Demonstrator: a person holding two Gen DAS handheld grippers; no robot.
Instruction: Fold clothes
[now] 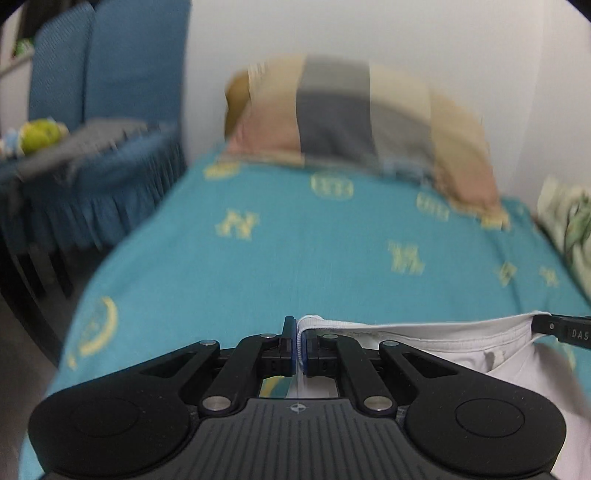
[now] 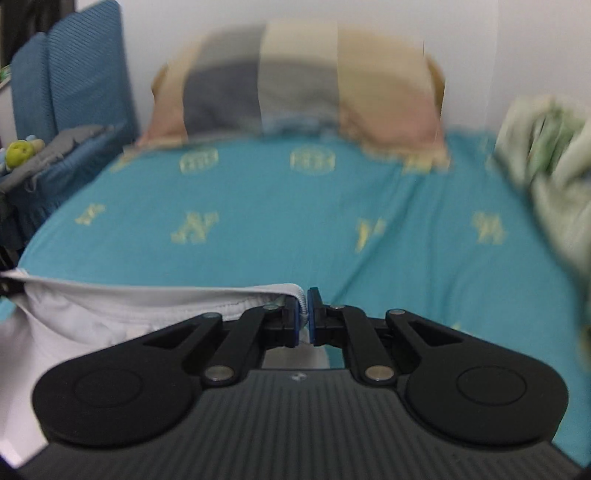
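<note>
Left gripper (image 1: 298, 347): matt black plastic links, dull silver metal pivot pins, ribbed grey body; blue pads pinch white cloth.
Right gripper (image 2: 306, 319): same matt black plastic and metal pins (blue pad edges look rubbery).
White garment (image 2: 110, 314): soft, matt woven cloth with a thicker stitched hem band (image 1: 369, 326); lightly creased.
Bedsheet (image 1: 295, 251): teal cloth, matt and smooth, printed with pale yellow motifs.
Pillow (image 2: 295, 85): cloth cover in tan, grey and pink blocks (blurred, weave not readable).
Chair covers (image 1: 122, 59): blue textured fabric with a pleated skirt.
Wall (image 1: 406, 33): plain, matt, pale.
</note>
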